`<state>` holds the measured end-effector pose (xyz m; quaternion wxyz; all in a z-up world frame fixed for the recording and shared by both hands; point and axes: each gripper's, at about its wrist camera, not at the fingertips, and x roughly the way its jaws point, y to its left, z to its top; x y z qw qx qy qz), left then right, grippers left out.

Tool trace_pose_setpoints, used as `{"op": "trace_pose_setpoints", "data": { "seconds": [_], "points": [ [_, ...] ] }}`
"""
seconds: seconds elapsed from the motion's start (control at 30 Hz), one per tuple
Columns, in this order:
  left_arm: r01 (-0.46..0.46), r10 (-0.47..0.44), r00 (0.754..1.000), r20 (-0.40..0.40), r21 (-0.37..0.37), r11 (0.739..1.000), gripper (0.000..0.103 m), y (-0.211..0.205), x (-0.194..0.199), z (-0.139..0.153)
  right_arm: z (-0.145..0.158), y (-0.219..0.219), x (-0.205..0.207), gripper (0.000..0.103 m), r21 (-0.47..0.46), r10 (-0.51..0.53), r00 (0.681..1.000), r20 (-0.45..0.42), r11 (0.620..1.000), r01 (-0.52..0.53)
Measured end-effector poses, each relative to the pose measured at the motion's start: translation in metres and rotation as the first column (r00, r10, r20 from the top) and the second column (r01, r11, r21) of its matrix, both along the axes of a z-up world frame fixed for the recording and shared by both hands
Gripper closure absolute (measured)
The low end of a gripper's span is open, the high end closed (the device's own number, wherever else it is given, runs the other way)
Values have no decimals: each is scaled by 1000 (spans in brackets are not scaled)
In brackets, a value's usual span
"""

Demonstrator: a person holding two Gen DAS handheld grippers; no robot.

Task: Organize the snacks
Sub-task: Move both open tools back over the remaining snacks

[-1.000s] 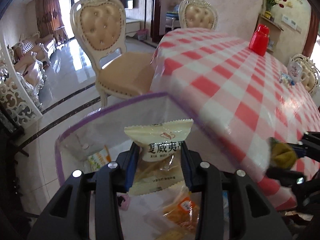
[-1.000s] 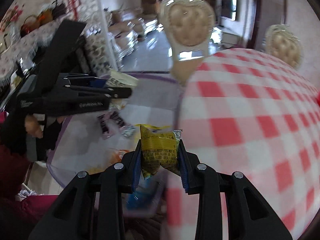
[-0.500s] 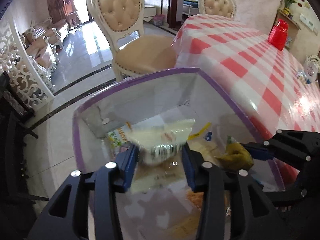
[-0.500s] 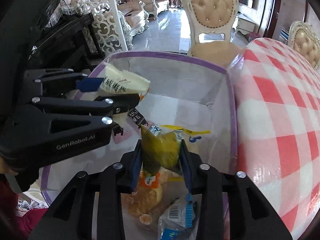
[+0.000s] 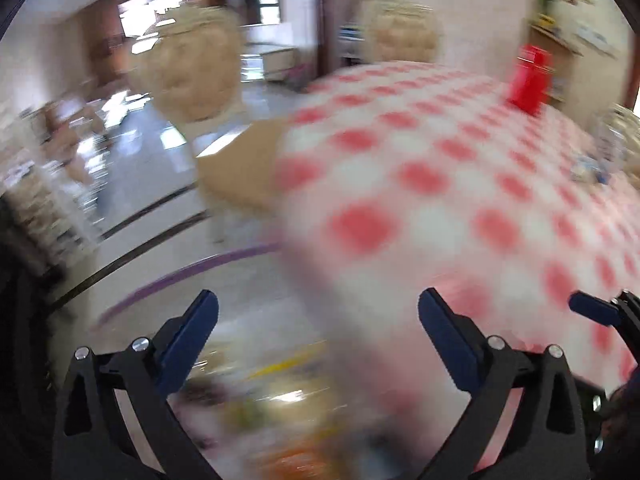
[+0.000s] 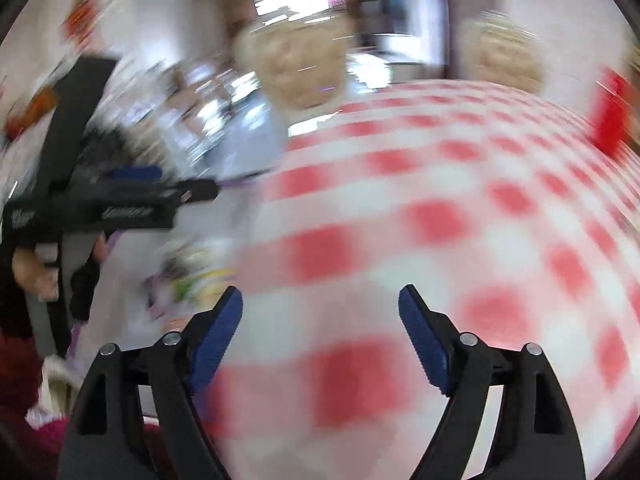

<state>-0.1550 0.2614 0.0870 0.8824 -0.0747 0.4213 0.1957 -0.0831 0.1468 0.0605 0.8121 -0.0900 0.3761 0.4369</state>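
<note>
Heavy blur; no writing legible. Left gripper [image 5: 318, 312] and right gripper [image 6: 320, 306] both gape wide, empty; snacks [image 5: 280, 396], at 6 o'clock, released since earlier frame.

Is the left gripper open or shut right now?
Open. In the left wrist view, the left gripper has its blue fingertips spread wide apart with nothing between them; only the blurred checkered tablecloth shows through the gap.
</note>
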Motion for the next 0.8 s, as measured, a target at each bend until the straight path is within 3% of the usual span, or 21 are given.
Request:
{"op": "trace_pose_setpoints", "data": {
  "seconds": [0.1,0.13,0.23,0.37,0.47,0.53,0.57,0.7,0.8],
  "points": [
    [191,-191,982,12,-64,979,3,-73,79,-5,-2,-77,52,21,7,-208,978,-21,978,208],
    [278,-277,961,22,-69,958,3,-108,113,-8,-5,-110,70,21,1,-287,958,-22,958,287],
    [392,-390,920,48,-70,917,3,-179,176,-22,-14,-181,104,21,-10,-441,897,-38,897,441],
    [438,-428,899,96,-125,890,3,-248,249,-42,-33,-258,143,21,-5,-583,808,-79,811,585],
    [434,-422,899,121,-111,894,3,-283,295,-55,-44,-287,177,20,-39,-642,763,-66,766,641],
    [412,-397,906,148,-85,907,2,-291,315,-60,-50,-294,206,21,-57,-651,758,-52,759,648],
    [408,-389,909,150,-120,905,2,-290,322,-62,-52,-292,221,21,-72,-652,758,-37,758,648],
    [436,-370,892,260,-282,854,2,-264,324,-61,-53,-273,289,18,-89,-591,806,6,803,590],
    [428,-351,899,263,-355,831,2,-253,325,-64,-53,-253,327,16,-113,-537,843,26,836,536]
  ]
}}
